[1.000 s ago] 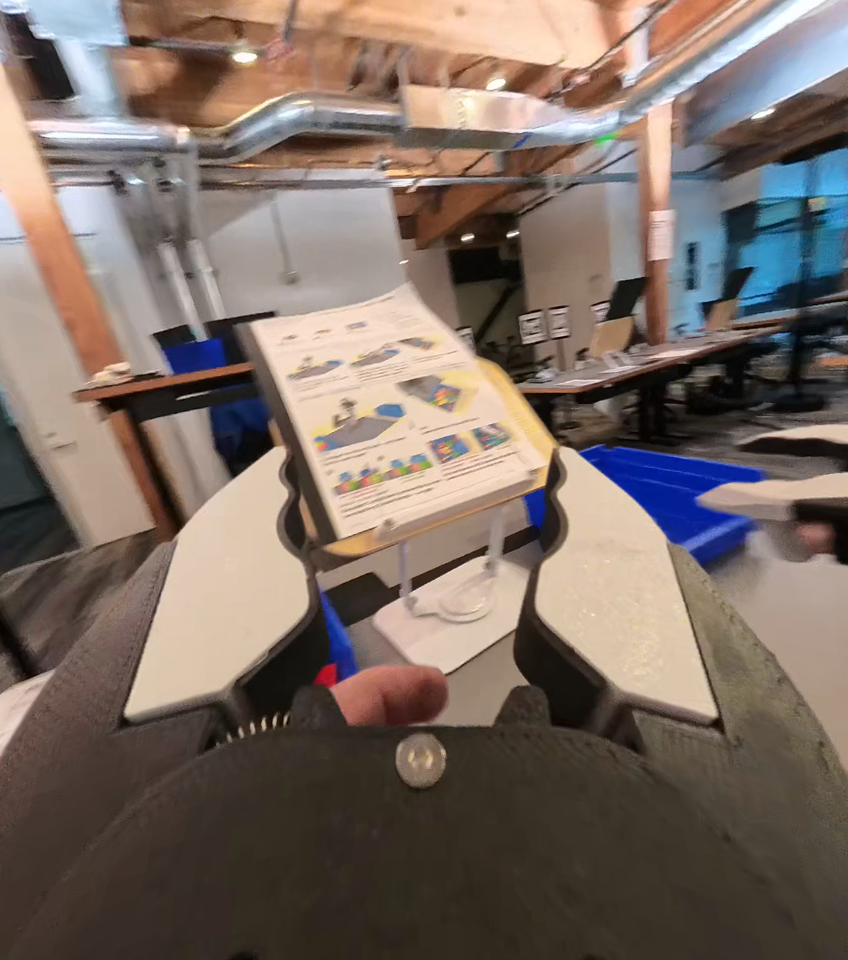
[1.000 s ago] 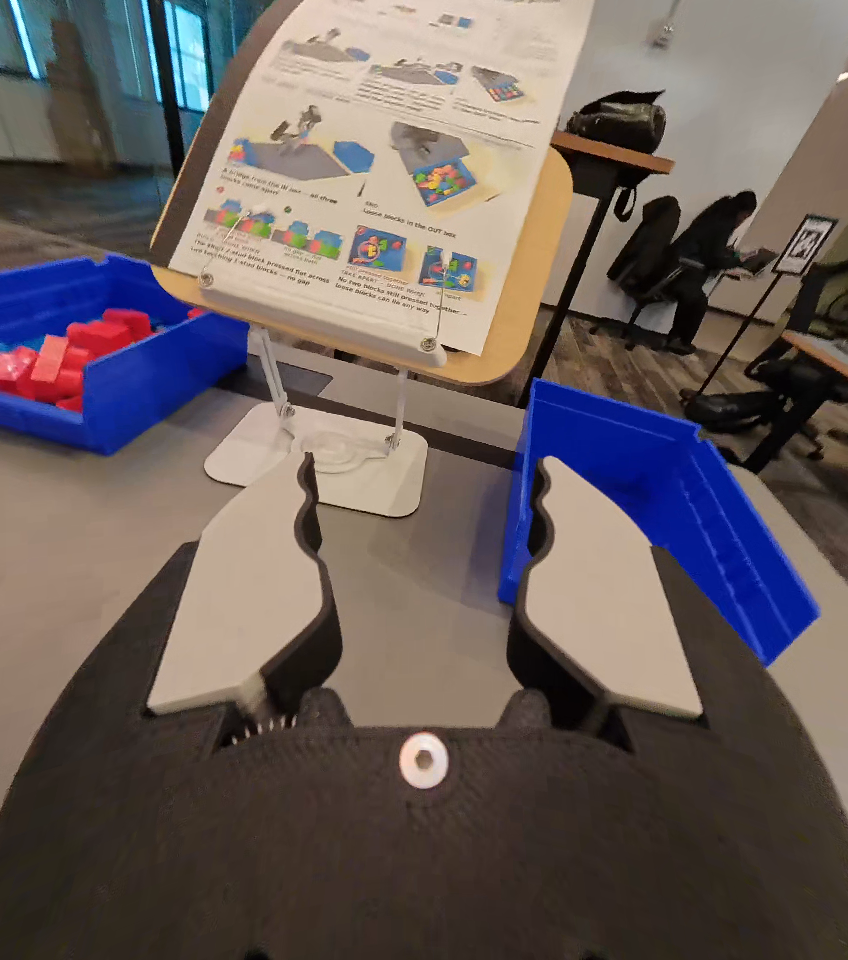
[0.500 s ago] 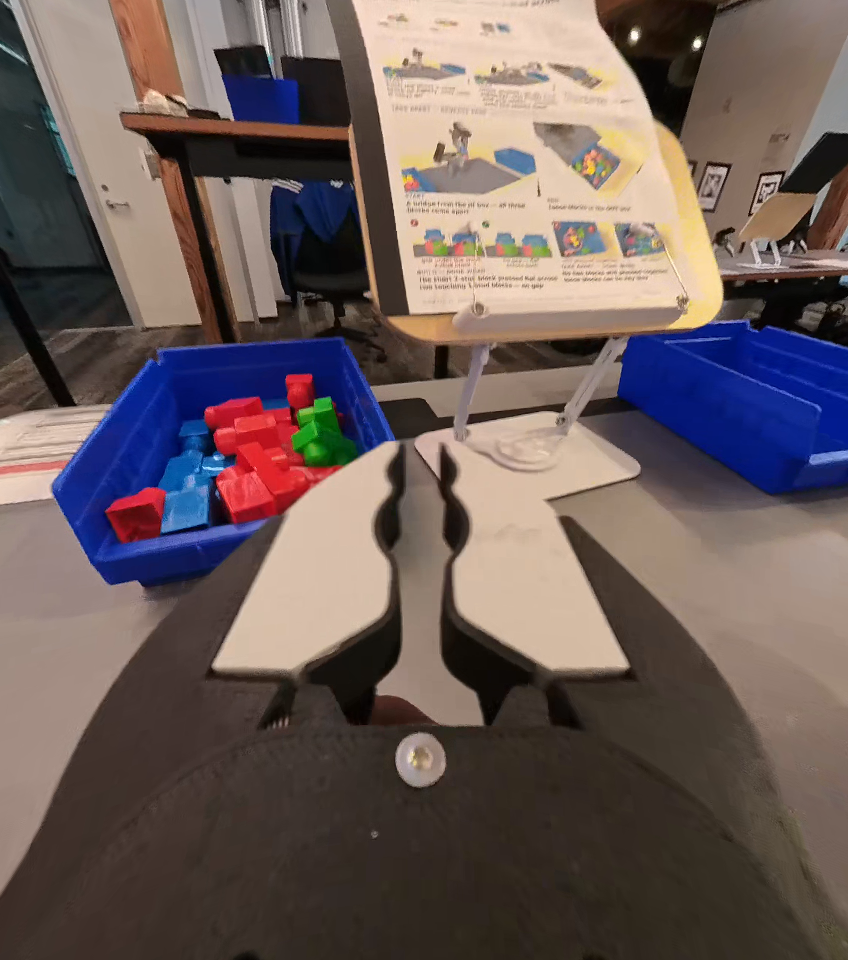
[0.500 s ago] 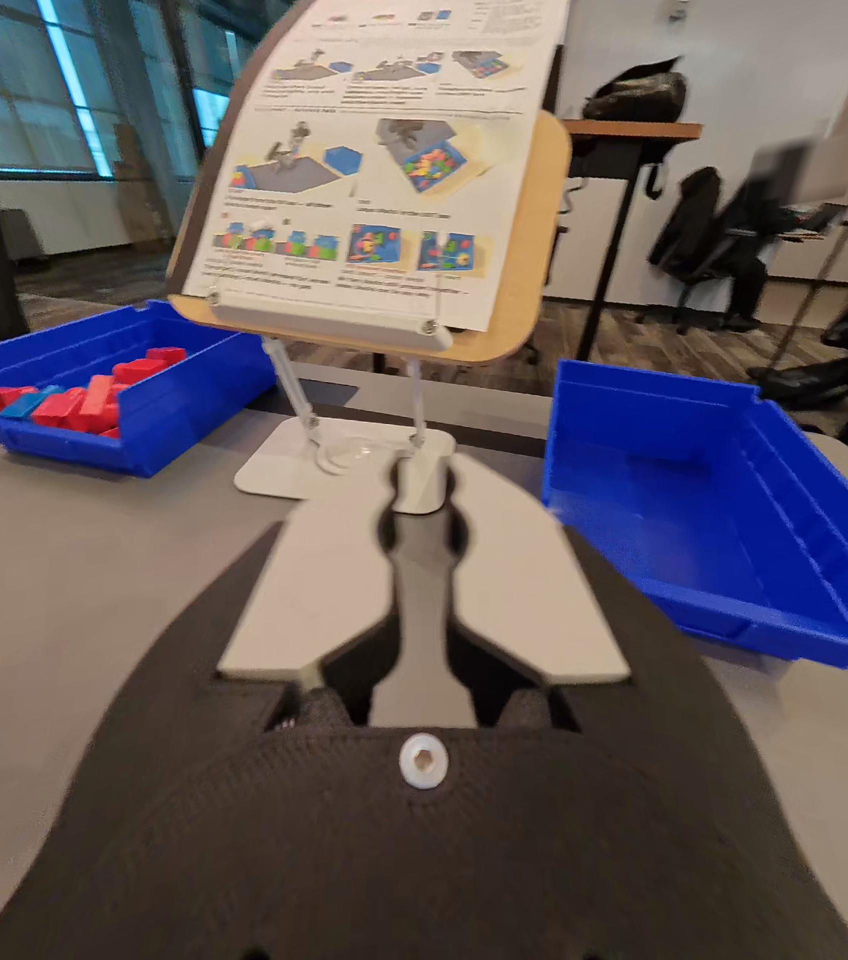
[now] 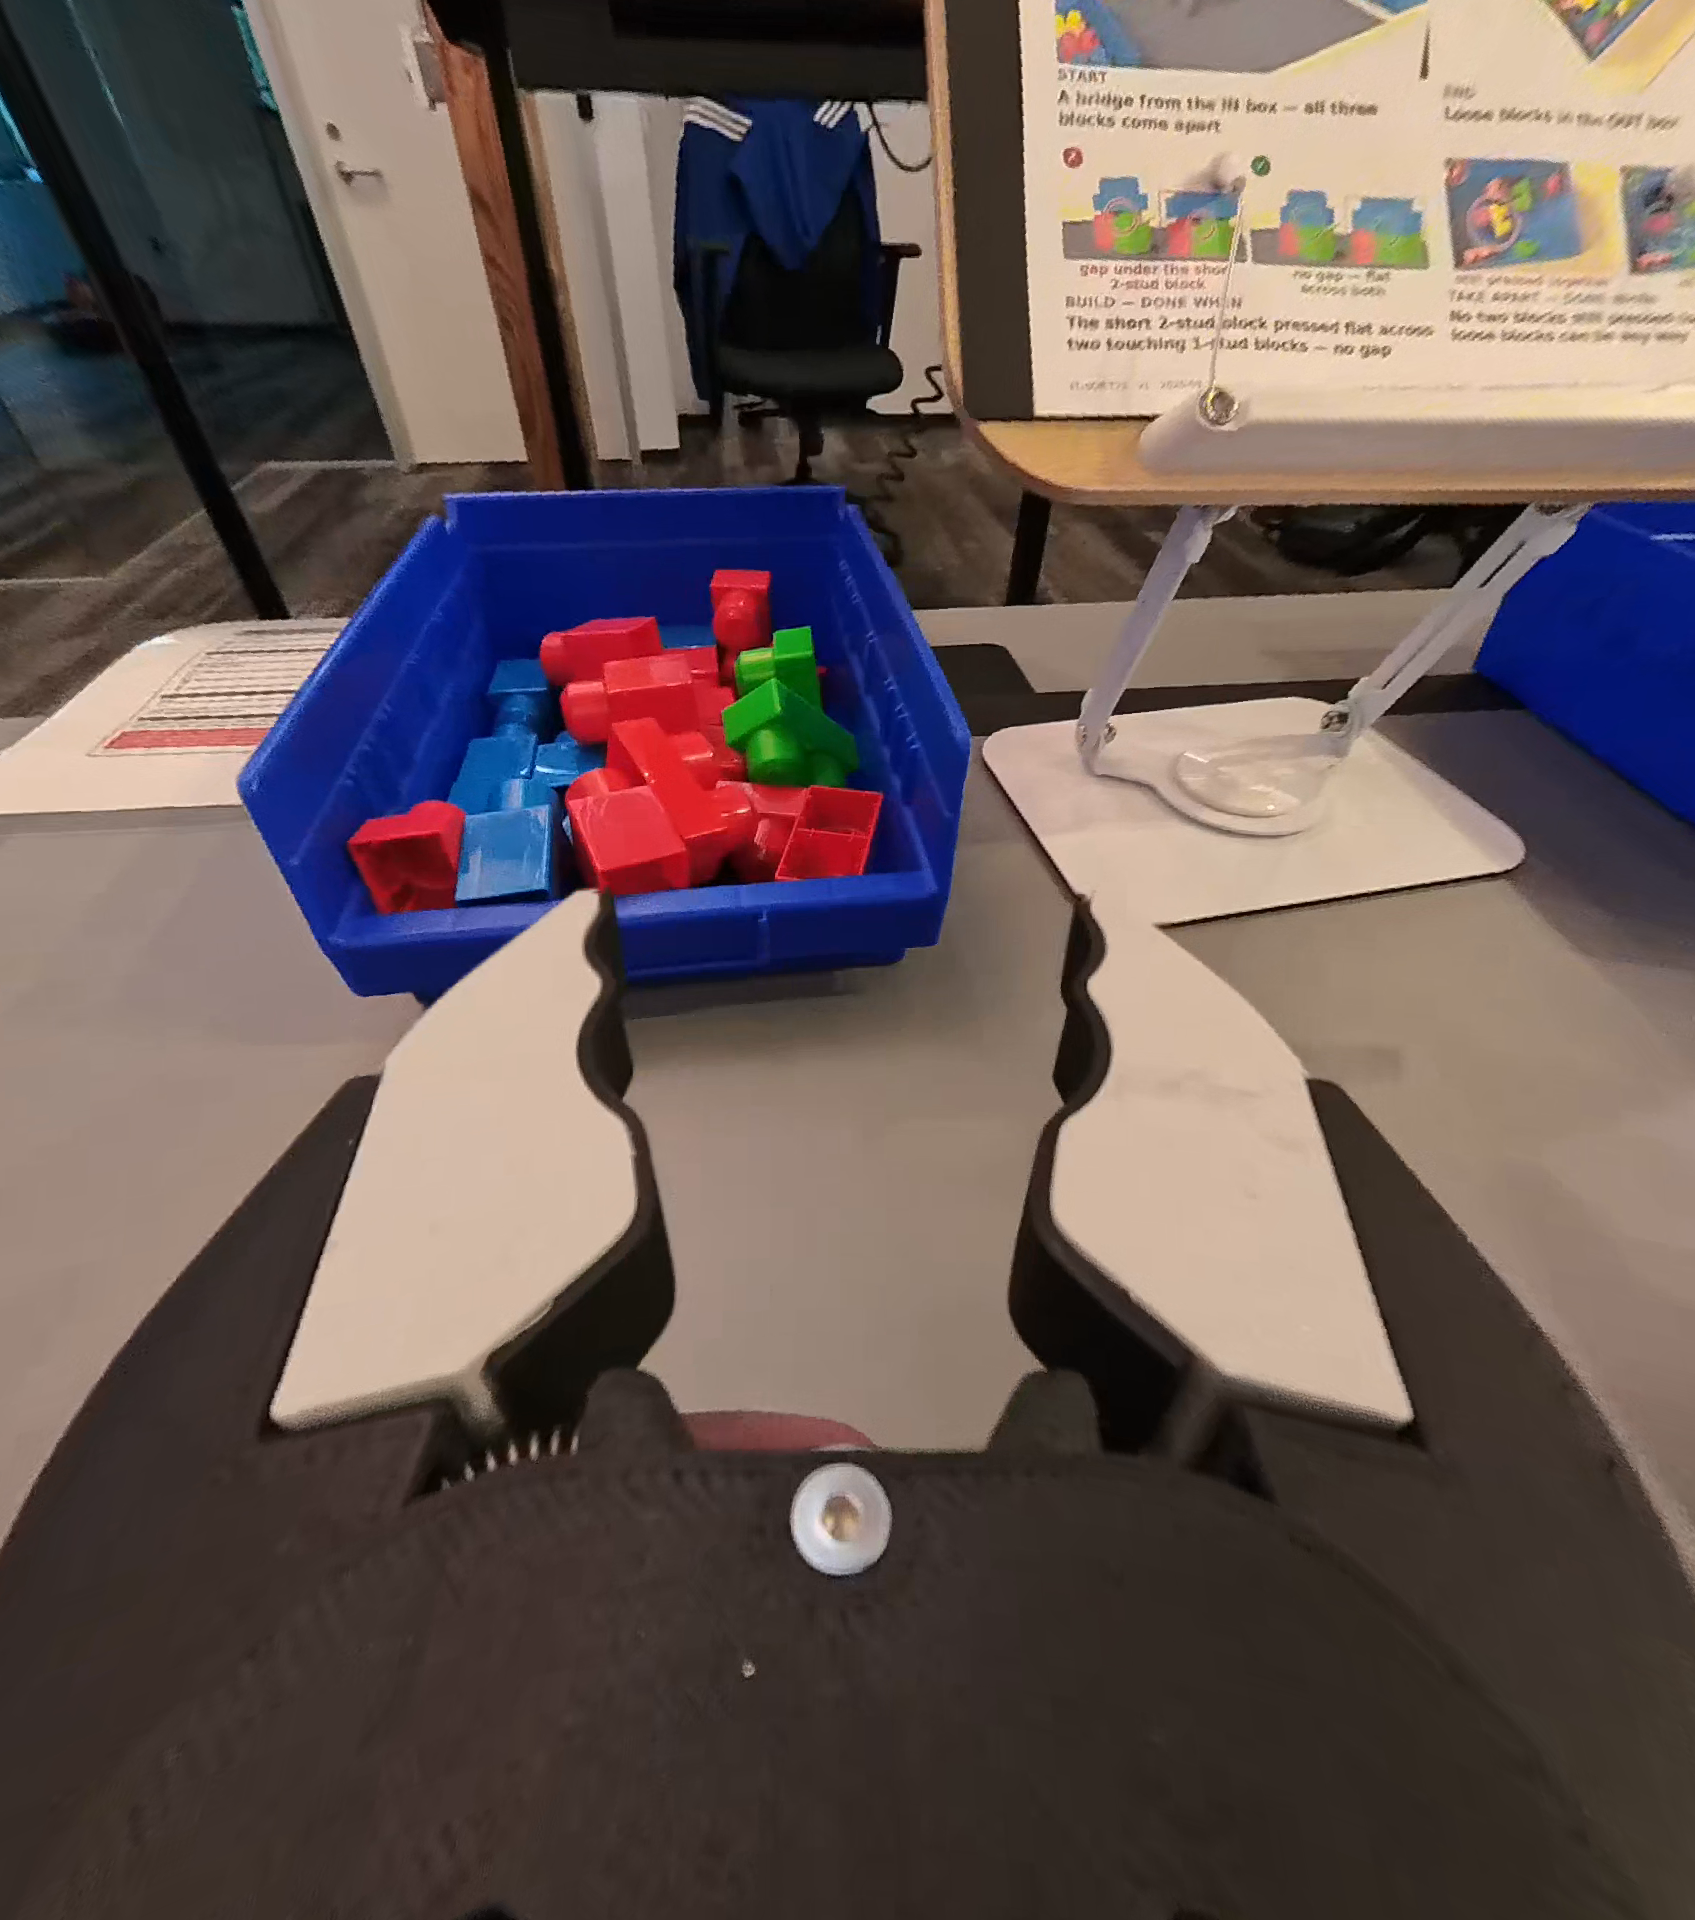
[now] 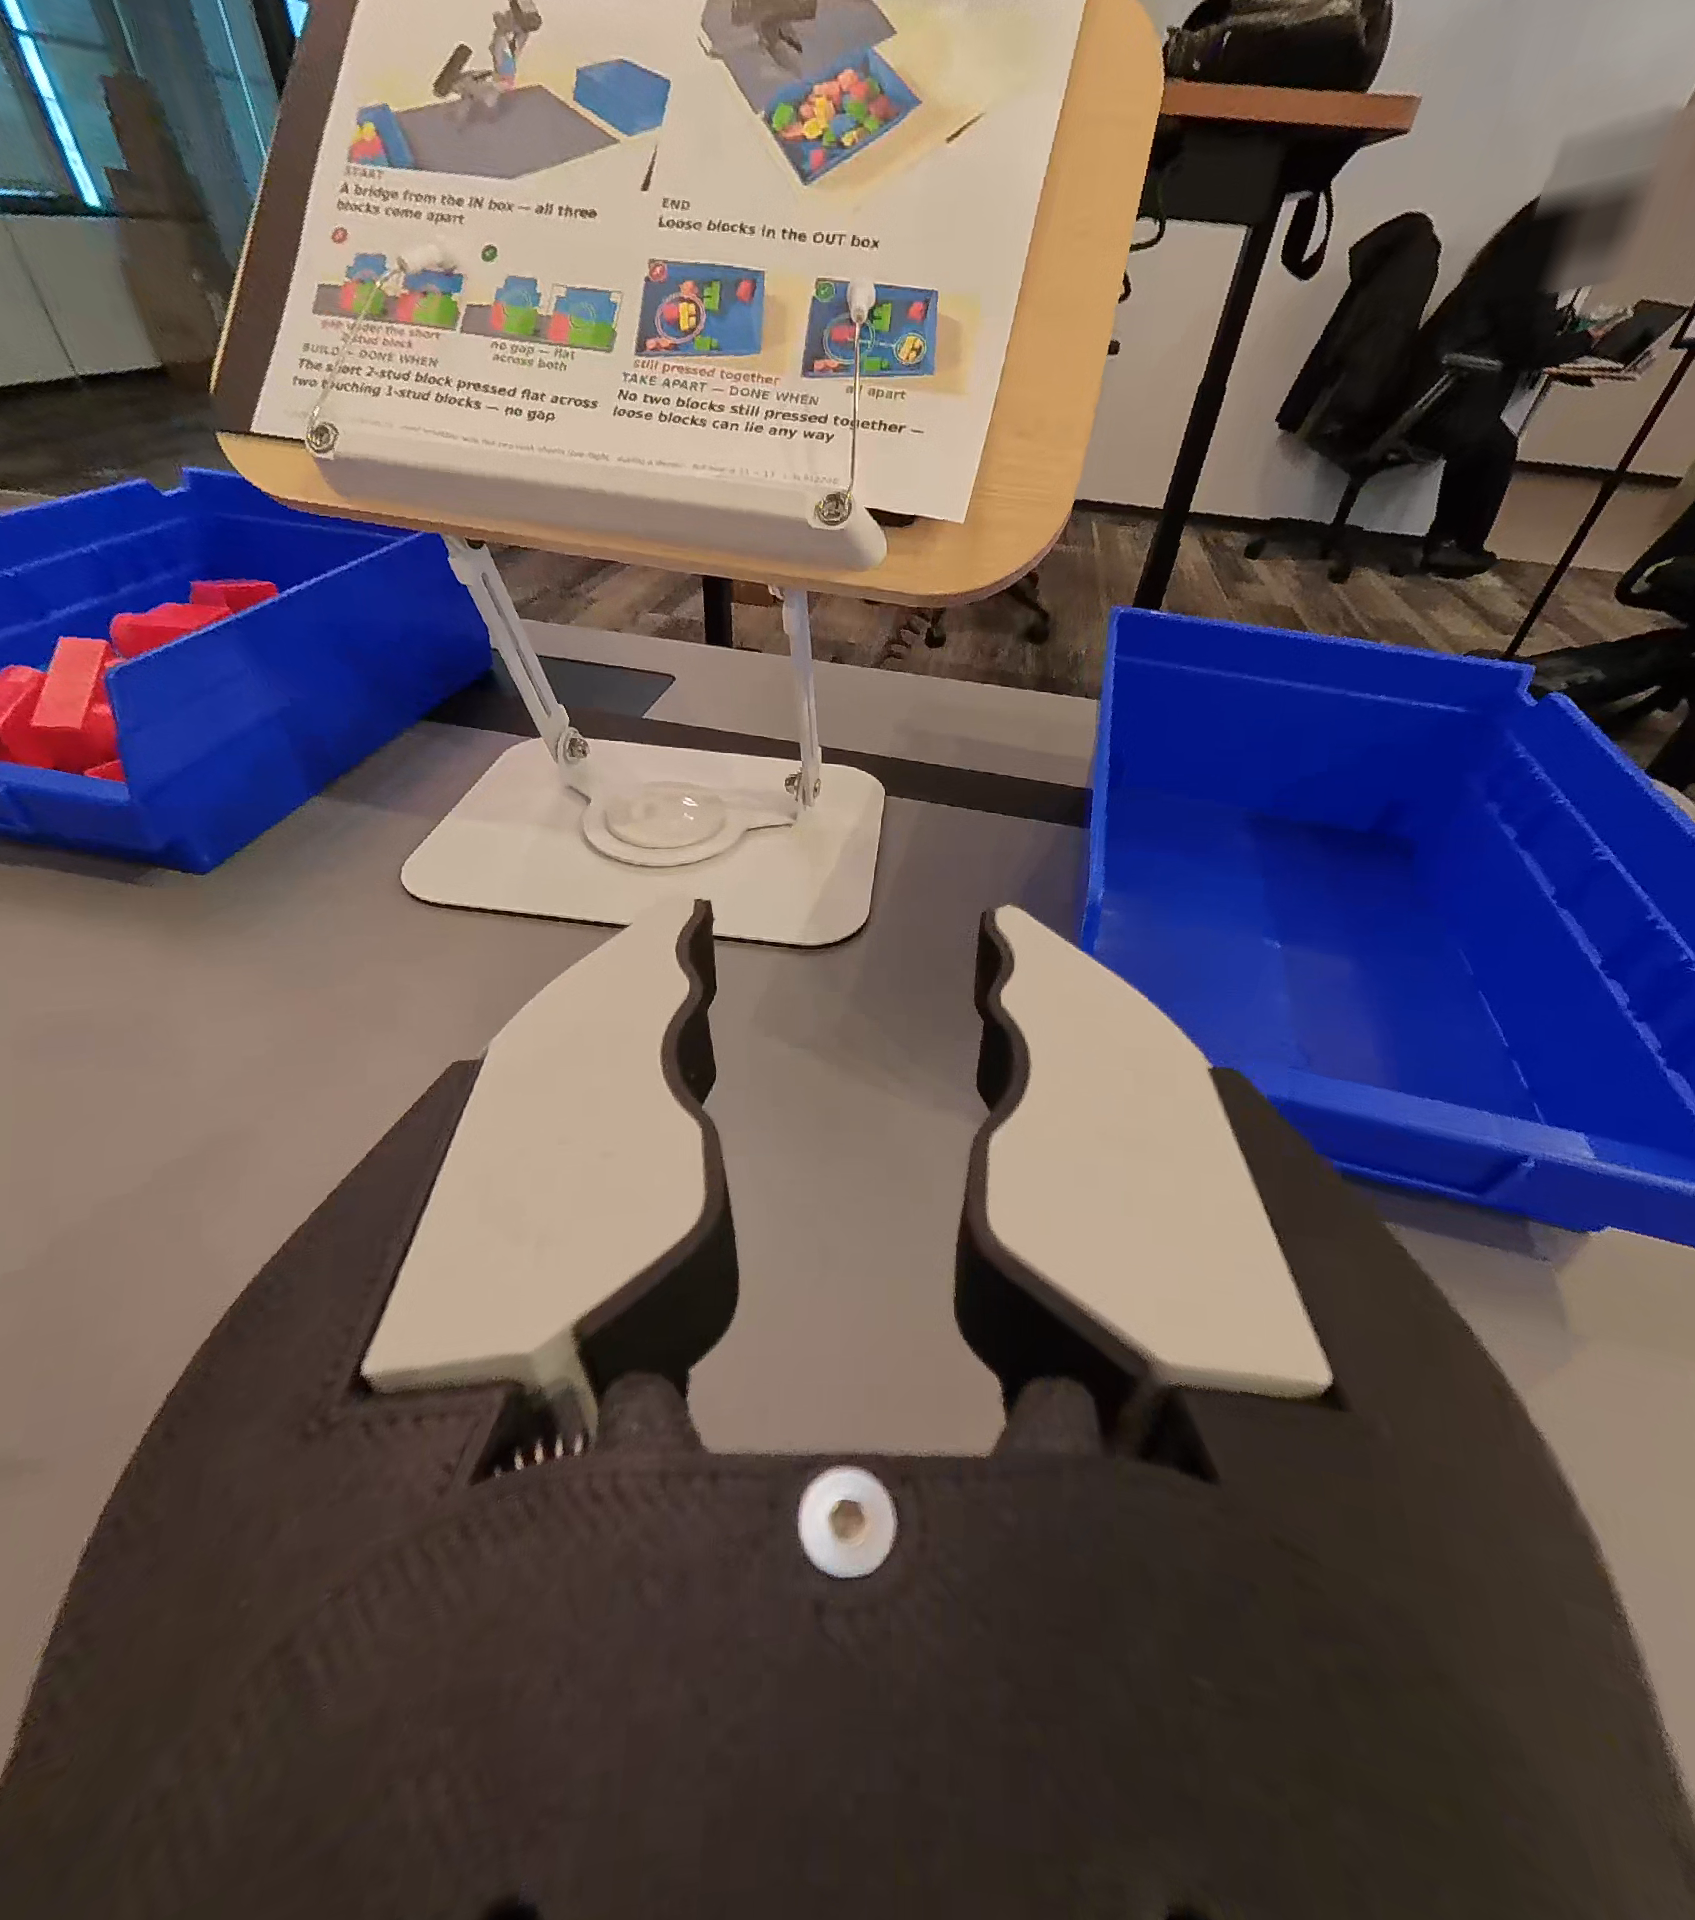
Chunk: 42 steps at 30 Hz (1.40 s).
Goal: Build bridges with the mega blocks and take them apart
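A blue bin (image 5: 635,940) on the grey table (image 5: 822,1143) holds several red, blue and green mega blocks (image 5: 661,753). My left gripper (image 5: 838,914) is open and holds nothing, hovering just in front of that bin's front wall. The same bin shows at the left in the right wrist view (image 6: 303,686), with red blocks (image 6: 43,707) inside. My right gripper (image 6: 843,925) is open and holds nothing, above the table in front of the stand's white base (image 6: 645,842). A second blue bin (image 6: 1425,935) with nothing in it sits to its right.
An instruction sheet on a wooden board (image 6: 677,260) stands on a white stand between the bins; it also shows in the left wrist view (image 5: 1394,229). A paper sheet (image 5: 147,717) lies left of the full bin. Desks, chairs and a seated person (image 6: 1466,343) are behind the table.
Both grippers closed on air half a second ago and have opened again. The left view has swung down from the room to the block bin; the right has moved slightly closer to the stand.
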Motion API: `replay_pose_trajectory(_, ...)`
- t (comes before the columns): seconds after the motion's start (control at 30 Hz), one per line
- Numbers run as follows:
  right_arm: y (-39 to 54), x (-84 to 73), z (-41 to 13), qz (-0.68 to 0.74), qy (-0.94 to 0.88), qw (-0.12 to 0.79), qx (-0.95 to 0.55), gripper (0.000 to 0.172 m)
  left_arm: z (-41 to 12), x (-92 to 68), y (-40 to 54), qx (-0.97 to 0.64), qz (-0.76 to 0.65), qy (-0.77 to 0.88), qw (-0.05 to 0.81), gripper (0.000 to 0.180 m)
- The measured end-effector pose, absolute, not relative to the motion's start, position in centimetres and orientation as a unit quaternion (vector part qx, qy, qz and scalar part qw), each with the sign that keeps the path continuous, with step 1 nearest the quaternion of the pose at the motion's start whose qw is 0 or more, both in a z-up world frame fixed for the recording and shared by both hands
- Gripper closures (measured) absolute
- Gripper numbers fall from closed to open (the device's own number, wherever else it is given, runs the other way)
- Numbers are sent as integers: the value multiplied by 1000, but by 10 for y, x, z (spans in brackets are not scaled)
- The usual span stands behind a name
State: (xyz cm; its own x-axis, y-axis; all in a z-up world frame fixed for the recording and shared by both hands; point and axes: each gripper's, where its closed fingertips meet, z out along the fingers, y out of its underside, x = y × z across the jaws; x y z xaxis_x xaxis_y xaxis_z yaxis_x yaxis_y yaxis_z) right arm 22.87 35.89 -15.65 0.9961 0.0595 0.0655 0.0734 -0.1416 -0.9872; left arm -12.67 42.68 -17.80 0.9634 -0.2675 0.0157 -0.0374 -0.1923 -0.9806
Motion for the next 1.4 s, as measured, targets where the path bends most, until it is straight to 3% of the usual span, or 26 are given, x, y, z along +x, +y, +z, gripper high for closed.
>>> replay_pose_trajectory(0.3, 361, 226, -163, -9, -54, 647, -761, 123, -185, -131, 430, -772, -79, 99, 623, 97)
replay_pose_trajectory(0.4, 360, 223, -164, -6, -72, 646, -760, 136, -173, -130, 427, -753, -72, 119, 643, 118)
replay_pose_trajectory(0.5, 357, 220, -162, -4, -92, 652, -753, 166, -161, -134, 426, -738, -87, 138, 654, 158)
replay_pose_trajectory(0.53, 356, 220, -162, -5, -97, 652, -752, 172, -157, -137, 426, -733, -89, 149, 657, 180)
replay_pose_trajectory(0.63, 357, 223, -160, -17, -97, 651, -753, 168, -151, -161, 436, -739, -55, 135, 658, 180)
replay_pose_trajectory(0.67, 357, 221, -157, -13, -99, 655, -749, 158, -150, -168, 440, -740, -57, 124, 659, 180)
replay_pose_trajectory(0.7, 357, 219, -154, -9, -101, 658, -746, 149, -148, -174, 445, -740, -56, 118, 660, 172)
replay_pose_trajectory(0.77, 359, 217, -149, -16, -111, 658, -745, 139, -145, -184, 457, -746, -29, 109, 656, 133)
replay_pose_trajectory(0.8, 361, 216, -144, -19, -120, 659, -742, 136, -143, -186, 463, -748, -24, 110, 654, 124)
replay_pose_trajectory(0.9, 368, 213, -130, -26, -157, 670, -725, 137, -143, -173, 483, -754, -57, 136, 640, 126)
replay_pose_trajectory(1.07, 384, 209, -144, 19, -198, 655, -729, 137, -166, -159, 530, -792, -51, 163, 586, 101)
replay_pose_trajectory(1.4, 426, 157, -167, 54, -248, 643, -723, 133, -172, -144, 573, -793, -70, 173, 580, 98)
